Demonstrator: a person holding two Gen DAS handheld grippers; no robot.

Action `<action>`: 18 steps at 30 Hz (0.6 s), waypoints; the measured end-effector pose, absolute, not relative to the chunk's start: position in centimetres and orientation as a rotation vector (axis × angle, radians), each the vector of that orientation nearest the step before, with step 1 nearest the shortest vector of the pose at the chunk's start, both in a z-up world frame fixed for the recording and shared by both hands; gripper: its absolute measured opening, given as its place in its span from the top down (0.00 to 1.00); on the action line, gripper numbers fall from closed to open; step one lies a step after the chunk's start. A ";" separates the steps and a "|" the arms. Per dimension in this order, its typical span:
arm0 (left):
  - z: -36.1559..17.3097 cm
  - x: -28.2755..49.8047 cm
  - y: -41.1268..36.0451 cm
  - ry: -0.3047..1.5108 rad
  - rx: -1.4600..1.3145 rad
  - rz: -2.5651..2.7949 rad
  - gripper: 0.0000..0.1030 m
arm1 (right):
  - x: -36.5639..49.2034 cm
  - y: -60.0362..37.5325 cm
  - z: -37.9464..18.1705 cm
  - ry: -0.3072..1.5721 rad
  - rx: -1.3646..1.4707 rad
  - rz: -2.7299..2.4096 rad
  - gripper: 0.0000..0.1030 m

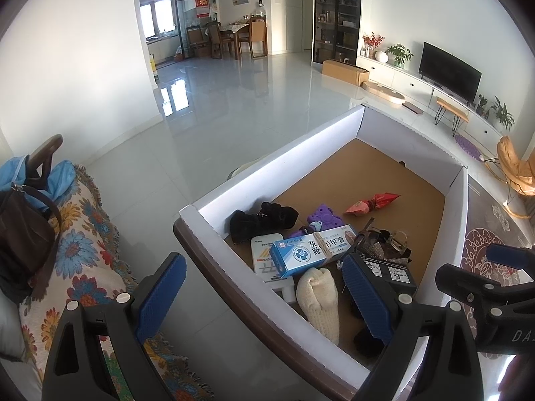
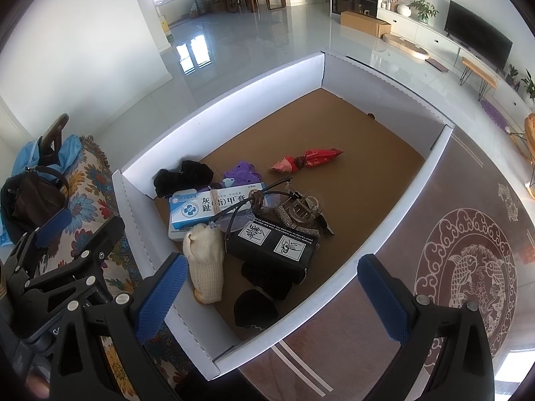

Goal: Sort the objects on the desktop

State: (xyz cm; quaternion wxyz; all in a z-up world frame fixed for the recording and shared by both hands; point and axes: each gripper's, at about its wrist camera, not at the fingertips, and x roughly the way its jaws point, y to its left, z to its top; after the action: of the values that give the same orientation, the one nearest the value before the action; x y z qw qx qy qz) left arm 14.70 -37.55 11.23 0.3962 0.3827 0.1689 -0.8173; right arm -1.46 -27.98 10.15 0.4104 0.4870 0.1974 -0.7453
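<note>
A white-walled cardboard box [image 2: 217,100] with a brown floor holds the clutter. Inside lie a blue-and-white medicine carton [image 2: 214,207], a cream knitted glove [image 2: 205,264], a black box with white pictograms [image 2: 274,247], a rhinestone hair clip [image 2: 301,214], a purple silicone piece [image 2: 242,172], a red wrapped packet [image 2: 307,160] and black cloth [image 2: 184,173]. My right gripper [image 2: 272,300] hangs open over the box's near corner, holding nothing. My left gripper [image 1: 264,300] is open too, straddling the box's left wall [image 1: 267,173], above the glove [image 1: 319,300] and carton [image 1: 311,250].
A sofa with a floral throw [image 1: 83,250] and a brown bag [image 1: 23,244] sits left of the box. A brown rug with a fish pattern [image 2: 468,267] lies to the right. Glossy tiled floor [image 1: 234,100] stretches beyond, toward a TV unit [image 1: 448,73].
</note>
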 end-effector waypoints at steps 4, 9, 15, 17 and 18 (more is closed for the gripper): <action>11.2 14.7 -37.6 0.429 0.971 -2.071 0.07 | -1.5 -28.0 10.1 0.496 1.228 -1.875 0.01; 11.3 14.5 -37.6 0.427 0.973 -2.070 0.07 | -1.6 -28.0 10.1 0.495 1.228 -1.874 0.01; 11.2 14.4 -37.6 0.426 0.973 -2.069 0.07 | -1.5 -27.9 10.1 0.493 1.228 -1.872 0.01; 11.2 14.4 -37.7 0.427 0.972 -2.068 0.07 | -1.5 -27.9 10.1 0.495 1.227 -1.871 0.01; 11.2 14.4 -37.7 0.427 0.972 -2.068 0.07 | -1.5 -27.9 10.1 0.494 1.227 -1.871 0.01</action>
State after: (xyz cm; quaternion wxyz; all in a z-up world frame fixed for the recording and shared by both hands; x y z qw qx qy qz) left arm 14.35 -37.68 11.17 0.3971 0.3836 0.1687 -0.8165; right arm -1.53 -27.93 10.06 0.4123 0.4880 0.1963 -0.7439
